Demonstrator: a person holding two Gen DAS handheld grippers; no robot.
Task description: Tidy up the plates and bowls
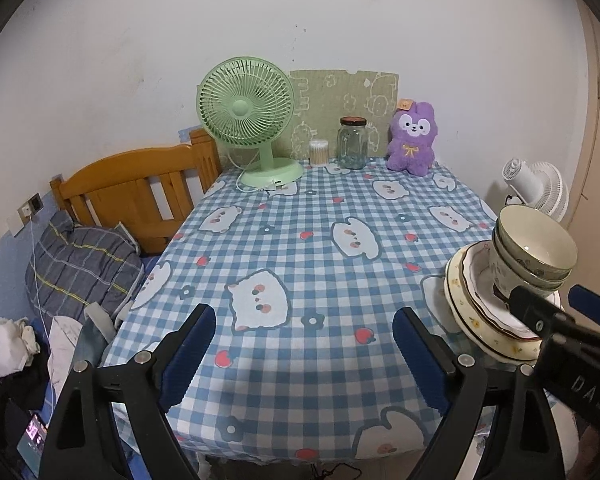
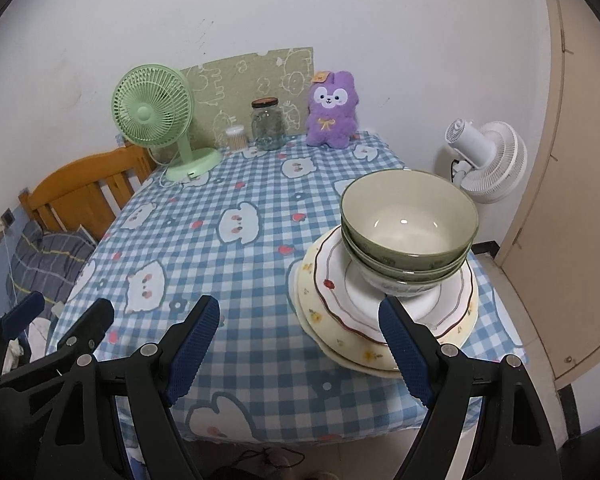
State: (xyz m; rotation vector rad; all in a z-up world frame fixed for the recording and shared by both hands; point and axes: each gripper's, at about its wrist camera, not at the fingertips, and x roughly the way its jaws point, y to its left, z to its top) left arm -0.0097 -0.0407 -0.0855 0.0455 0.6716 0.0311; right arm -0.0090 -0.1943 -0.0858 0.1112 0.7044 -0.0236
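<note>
— Where are the dishes from where you stand?

— The stack of plates (image 2: 384, 320) sits on the checked tablecloth (image 2: 236, 272) near its front right edge, with the stack of bowls (image 2: 410, 240) nested on top of it. My right gripper (image 2: 296, 344) hangs just in front of the plates, its right finger overlapping their near rim; I cannot tell whether it touches.

— Holding anything?

— No. Its jaws are spread wide with only cloth between them. My left gripper (image 1: 304, 356) is also wide open and empty, to the left of the plates, over bare cloth.

— And behind the plates?

— Well back stand a green fan (image 2: 156, 120), a glass jar (image 2: 267, 124) and a purple plush toy (image 2: 332, 110).
</note>
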